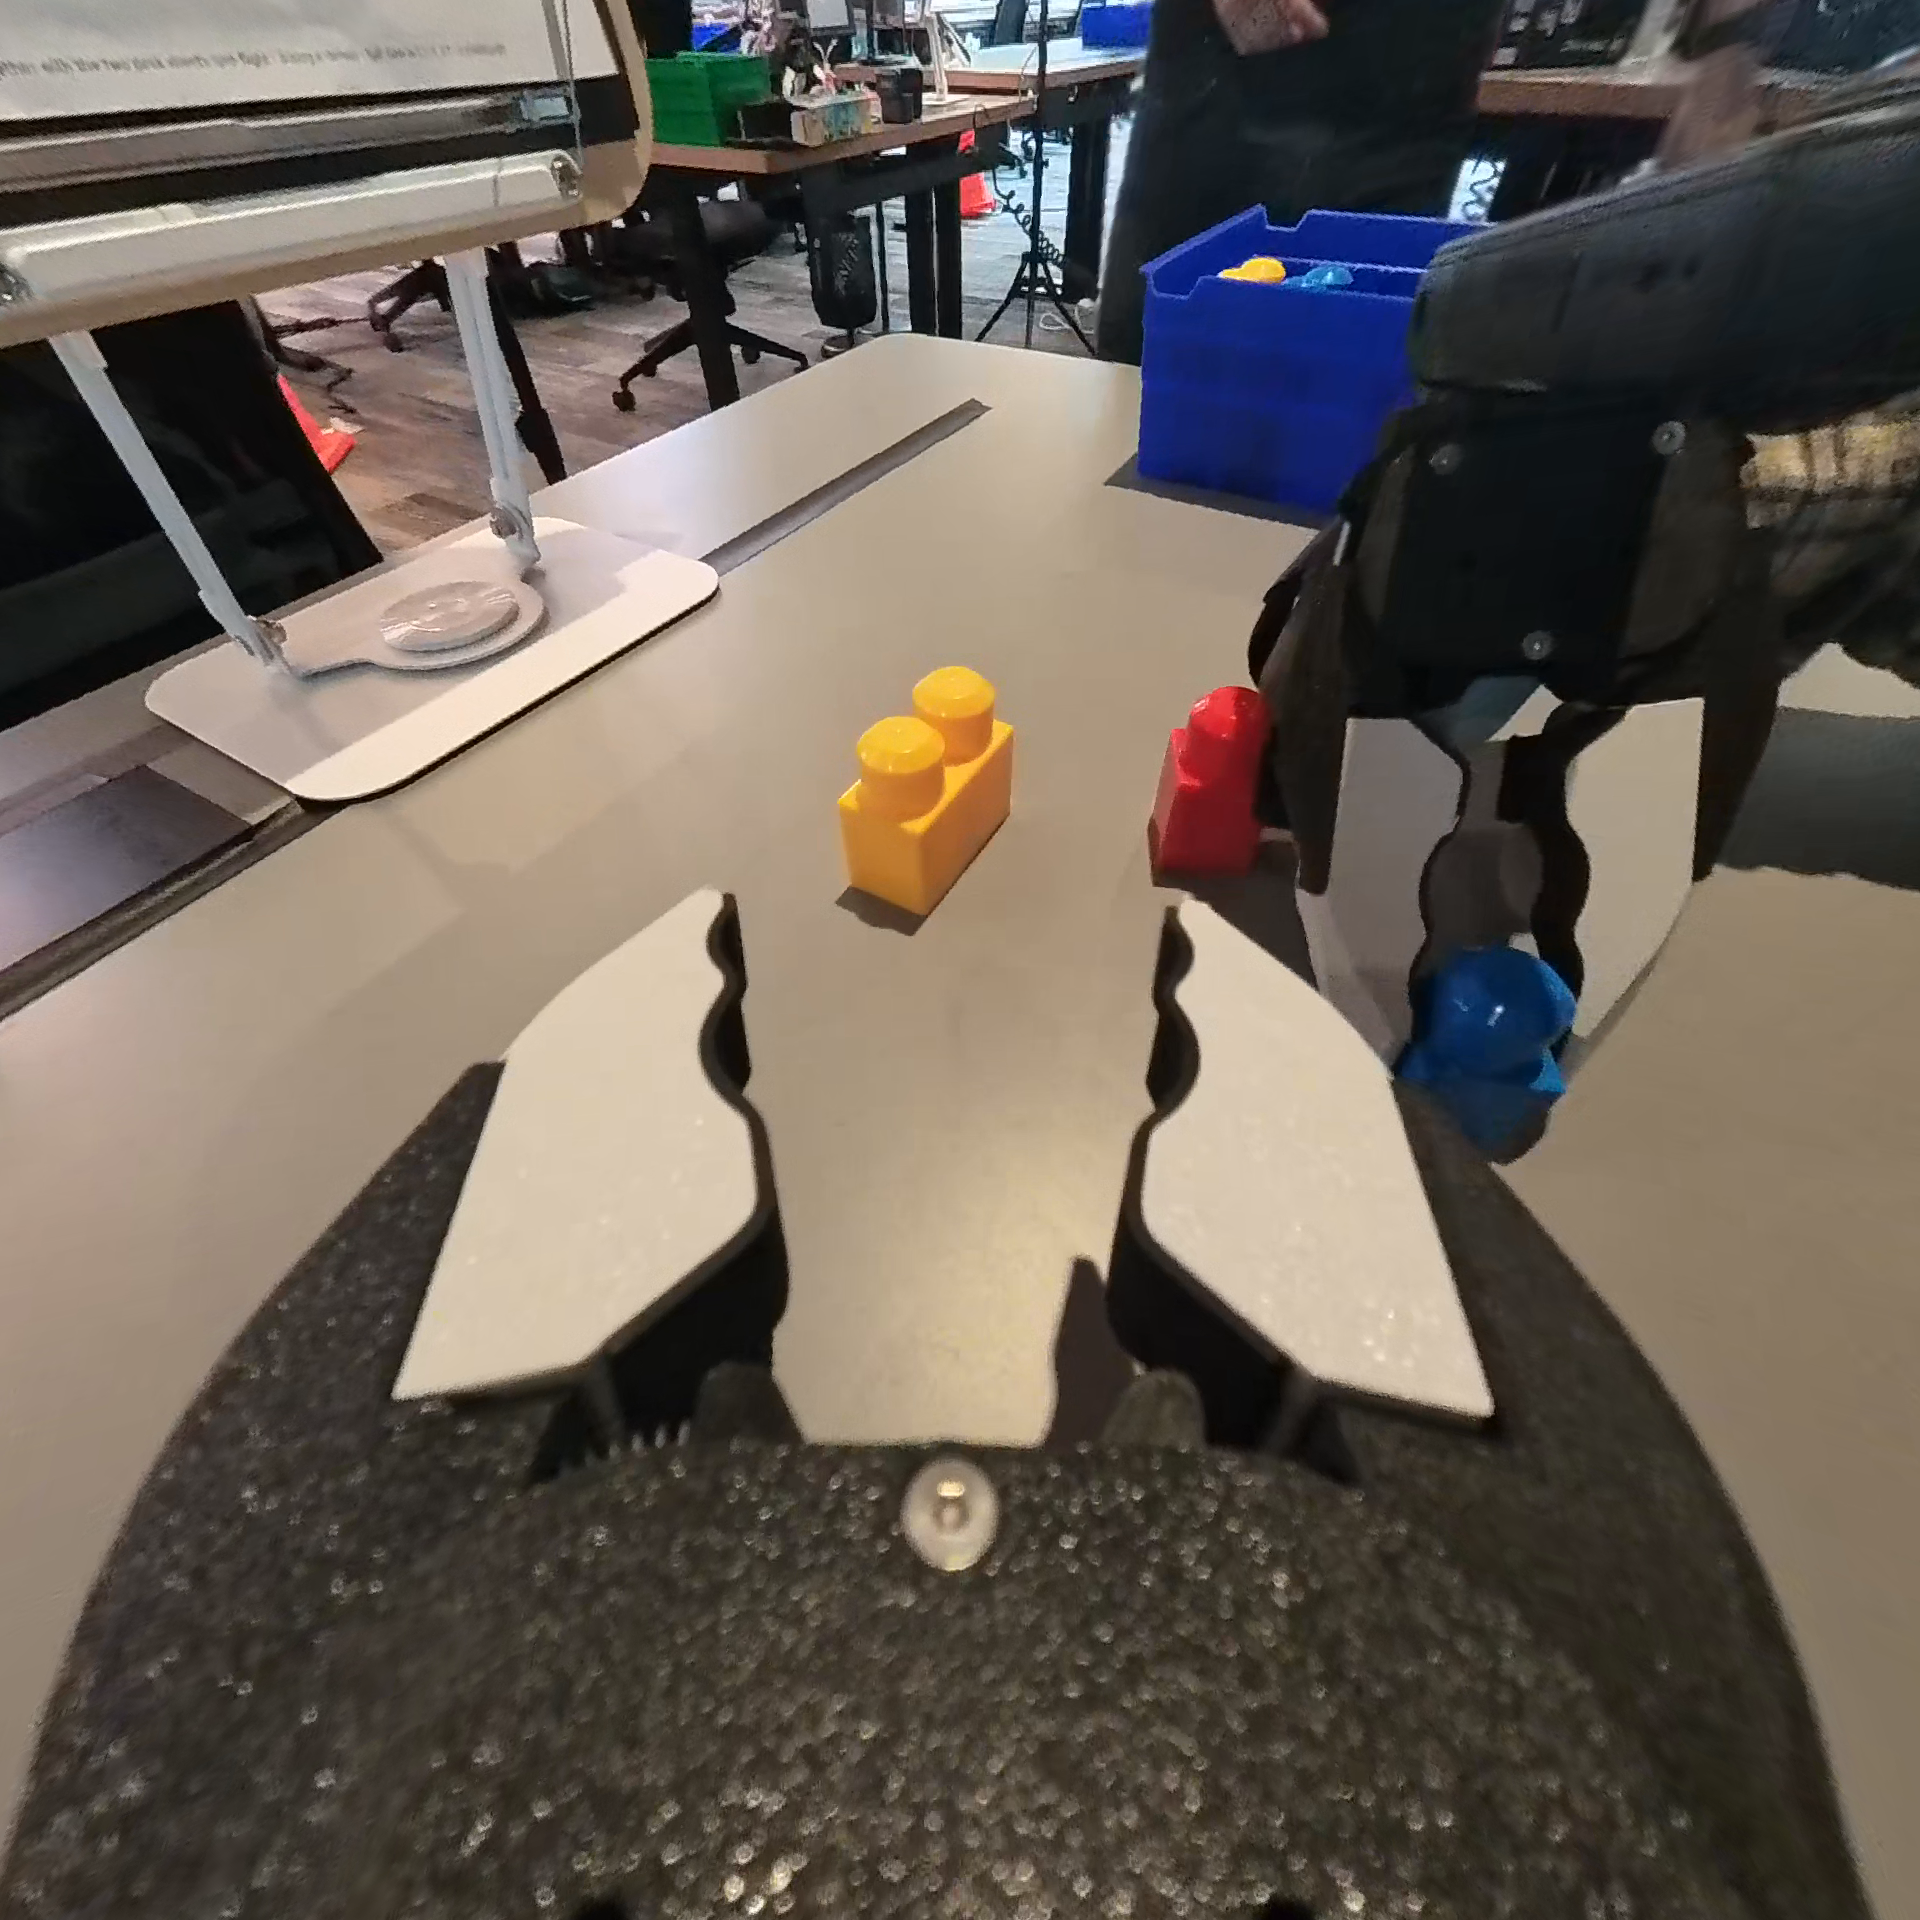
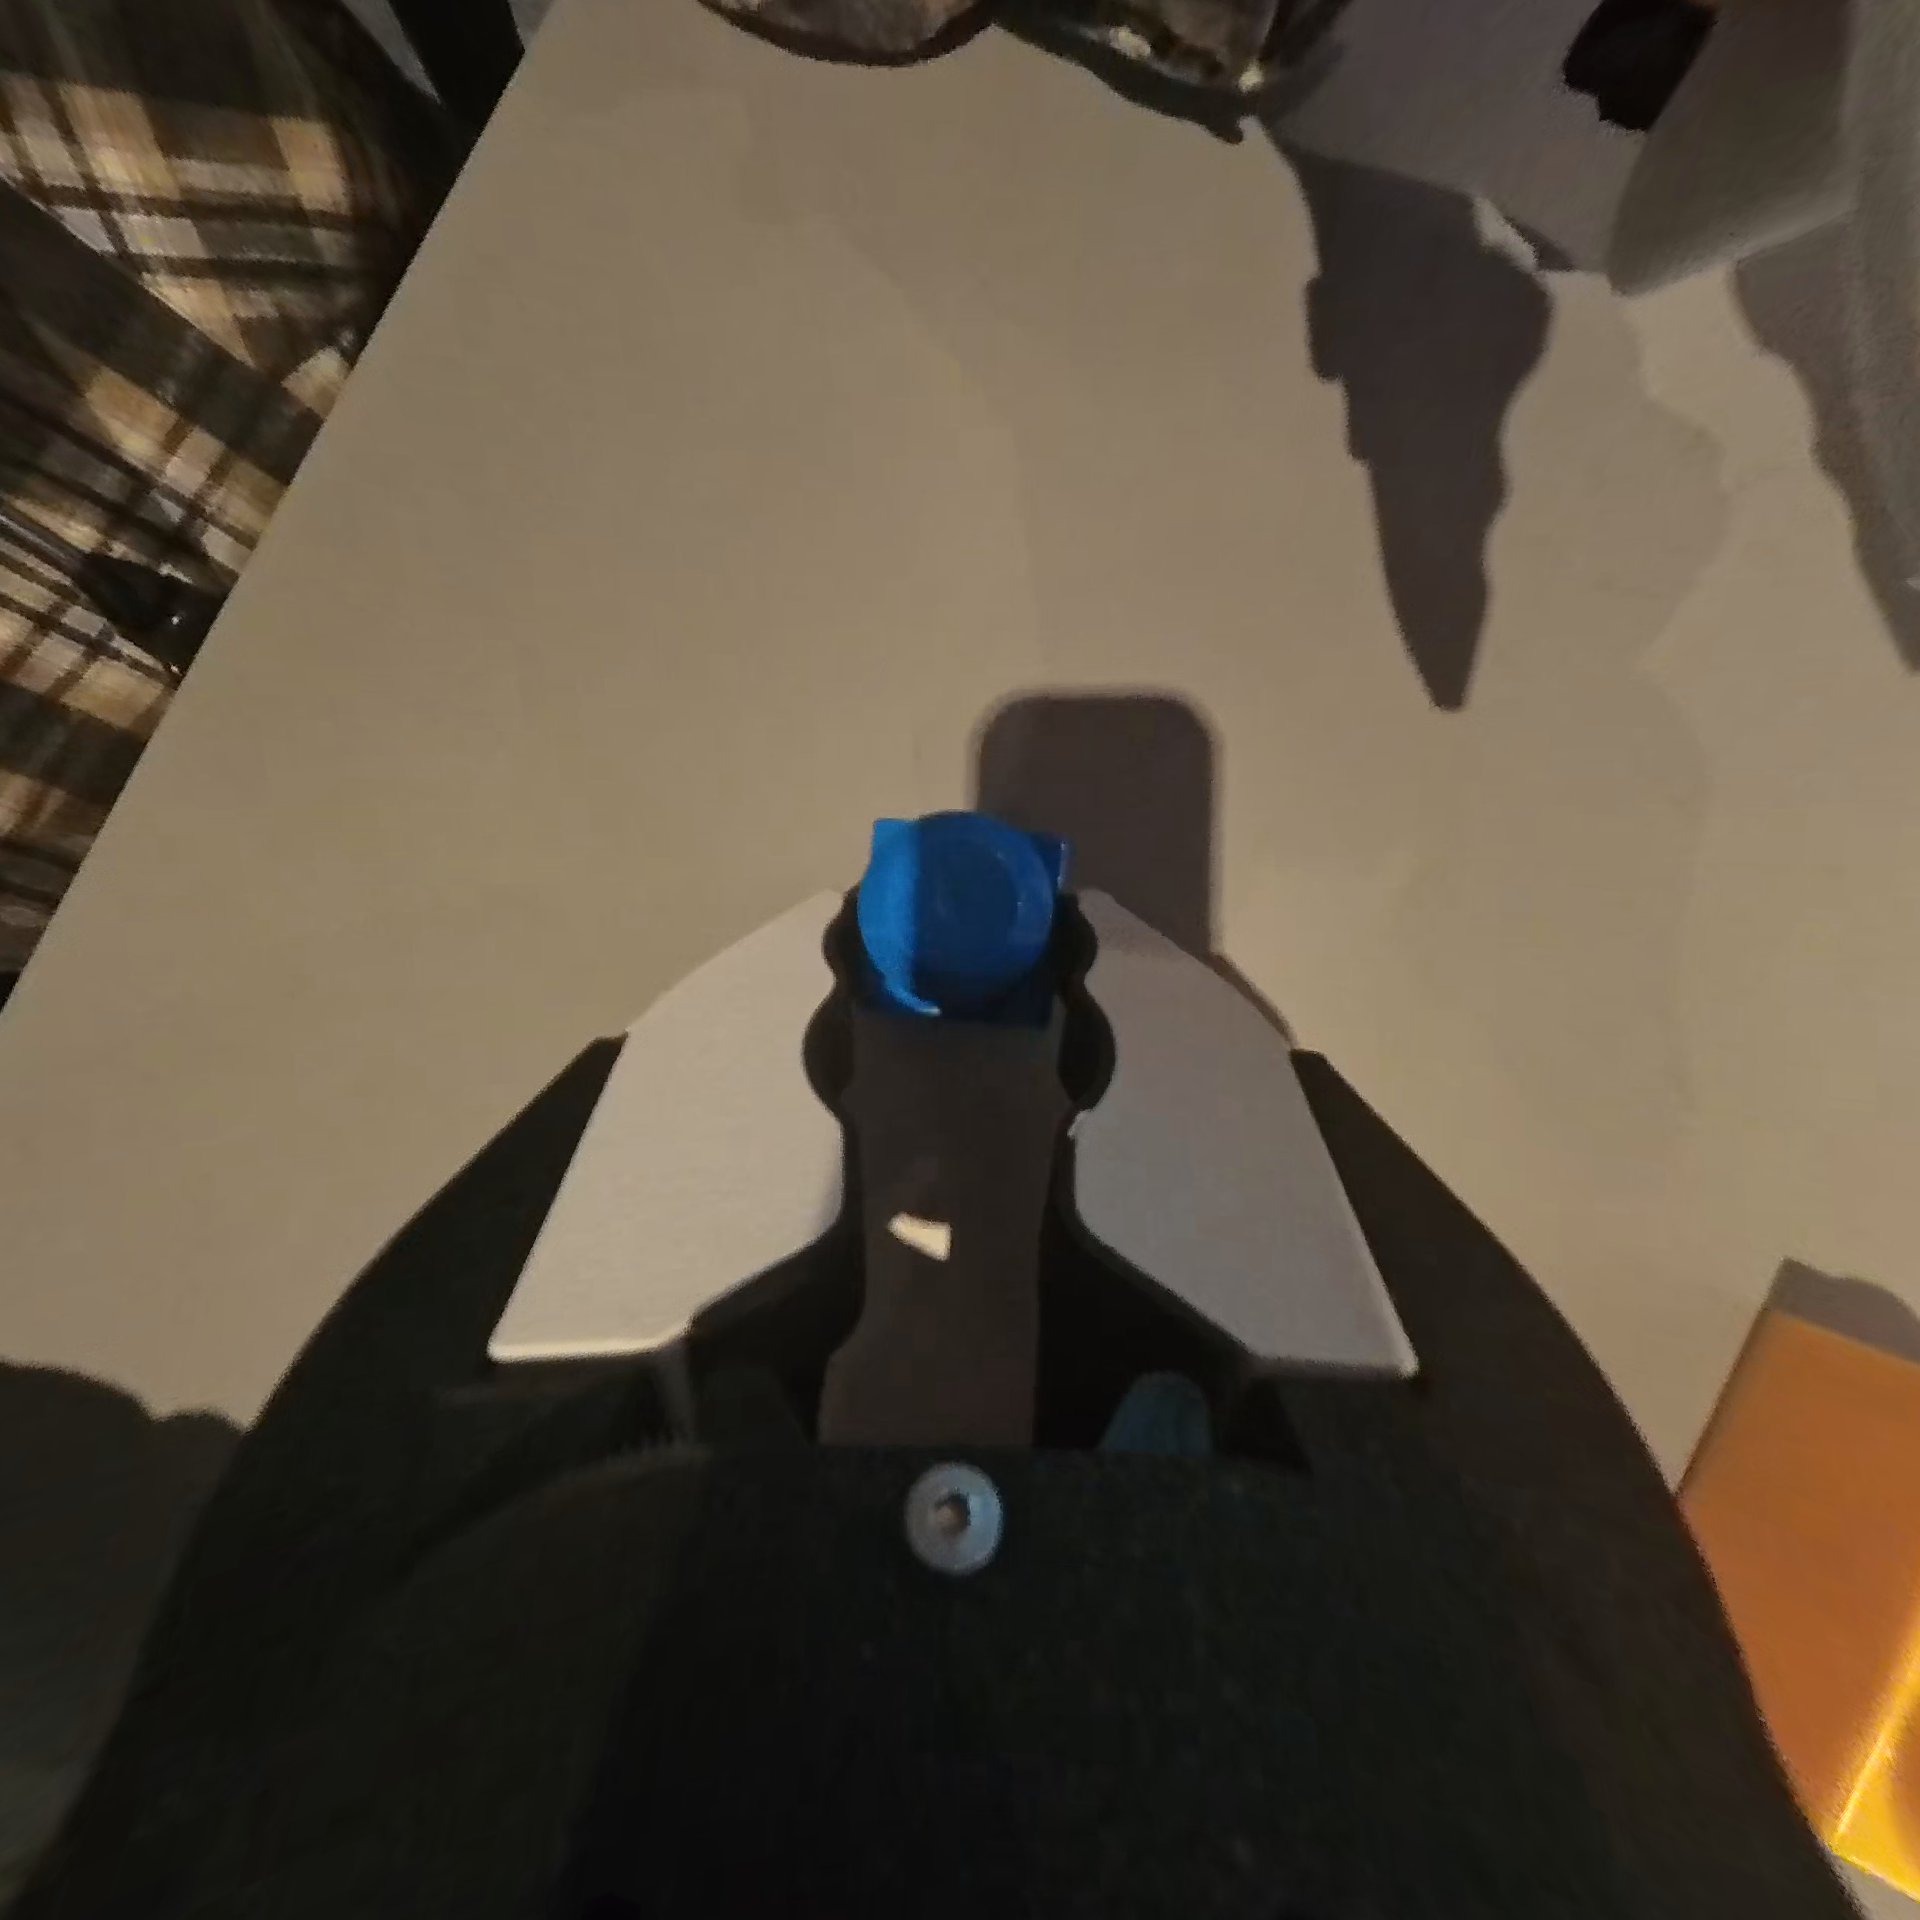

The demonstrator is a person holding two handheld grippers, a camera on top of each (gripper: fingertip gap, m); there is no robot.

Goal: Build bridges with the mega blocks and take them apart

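Observation:
A yellow two-stud block (image 1: 927, 792) stands on the grey table (image 1: 623, 987), just ahead of my left gripper (image 1: 951, 935), which is open and empty. A red block (image 1: 1210, 784) stands to its right, partly hidden behind my right gripper (image 1: 1496, 987). My right gripper points down and is shut on a blue block (image 1: 1488, 1029), held just above the table. In the right wrist view the blue block (image 2: 961, 914) sits between the fingertips of the gripper (image 2: 961, 935), seen from above, with its shadow on the table. A yellow block edge (image 2: 1808, 1590) shows at the lower right.
A blue bin (image 1: 1278, 364) with more blocks stands at the table's far right. A white stand base (image 1: 436, 665) sits at the left under a raised board. A person stands beyond the table. A plaid sleeve (image 2: 125, 436) lies past the table edge.

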